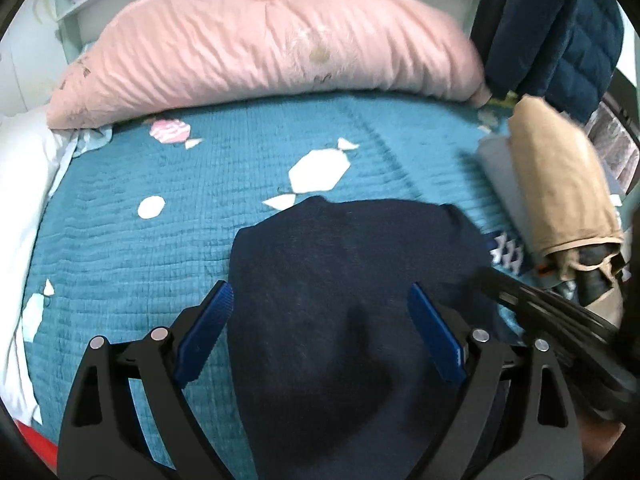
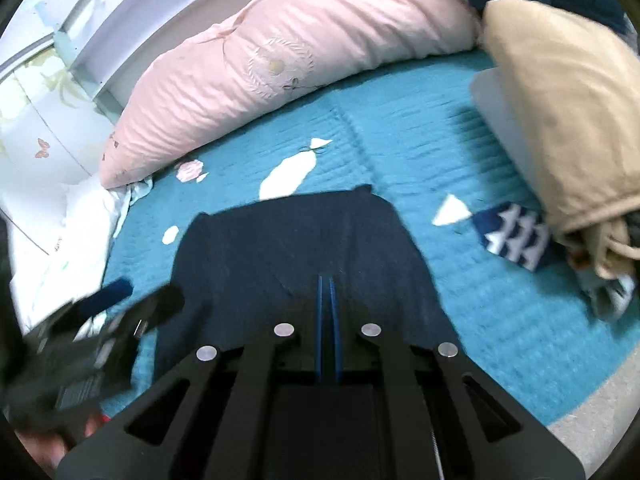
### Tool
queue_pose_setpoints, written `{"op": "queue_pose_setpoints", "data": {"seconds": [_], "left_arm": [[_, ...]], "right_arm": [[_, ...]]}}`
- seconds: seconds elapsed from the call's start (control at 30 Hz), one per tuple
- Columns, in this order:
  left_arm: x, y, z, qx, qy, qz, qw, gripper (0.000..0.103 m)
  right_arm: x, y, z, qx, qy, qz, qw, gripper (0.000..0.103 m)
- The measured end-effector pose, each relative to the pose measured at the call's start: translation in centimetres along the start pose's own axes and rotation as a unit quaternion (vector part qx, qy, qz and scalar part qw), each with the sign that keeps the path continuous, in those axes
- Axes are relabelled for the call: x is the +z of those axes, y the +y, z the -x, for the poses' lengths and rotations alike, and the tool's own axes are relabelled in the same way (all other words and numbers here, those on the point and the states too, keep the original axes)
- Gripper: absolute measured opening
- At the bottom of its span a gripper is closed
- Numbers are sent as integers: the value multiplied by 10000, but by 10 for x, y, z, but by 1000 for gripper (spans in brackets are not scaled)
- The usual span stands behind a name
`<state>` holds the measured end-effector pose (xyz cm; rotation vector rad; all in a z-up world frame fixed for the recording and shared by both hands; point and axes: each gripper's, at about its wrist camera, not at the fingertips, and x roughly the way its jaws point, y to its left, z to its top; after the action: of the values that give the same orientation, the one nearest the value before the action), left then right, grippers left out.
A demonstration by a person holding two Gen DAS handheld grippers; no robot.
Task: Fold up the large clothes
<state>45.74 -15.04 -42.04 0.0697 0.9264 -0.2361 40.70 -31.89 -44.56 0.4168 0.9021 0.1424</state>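
The dark navy garment is spread on the teal bed quilt, and its long axis runs from 6 toward 12 o'clock in both wrist views. The left tongs are spread wide, with the cloth seen between the blue pads. The right tongs are pressed together over the garment's near part; whether cloth is pinched cannot be told. A beige folded pile lies at 2 o'clock.

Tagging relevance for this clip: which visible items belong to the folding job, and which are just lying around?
Job:
dark navy garment
left gripper, open
right gripper, shut; whether on cloth is unclear

Lying about:
pink pillow
teal quilt
folded beige garment
patterned sock
hanging puffer jacket
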Motion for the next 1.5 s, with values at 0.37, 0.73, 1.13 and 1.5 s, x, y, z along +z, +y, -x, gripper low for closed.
{"op": "queue_pose_setpoints", "data": {"seconds": [0.37,0.73,1.13,1.5], "left_arm": [[-27,4,-36,139,657,156,9976,88],[-70,26,14,-38,542,384,9978,89],[-136,24,46,13,815,382,9959,89],[-162,47,47,-502,964,1224,9865,89]], "right_arm": [[-10,-10,-72,-66,889,134,9959,0],[-43,-6,14,-49,433,-7,9991,22],[-134,-14,56,126,651,-556,9962,37],[-152,-10,61,253,615,-542,9963,58]]}}
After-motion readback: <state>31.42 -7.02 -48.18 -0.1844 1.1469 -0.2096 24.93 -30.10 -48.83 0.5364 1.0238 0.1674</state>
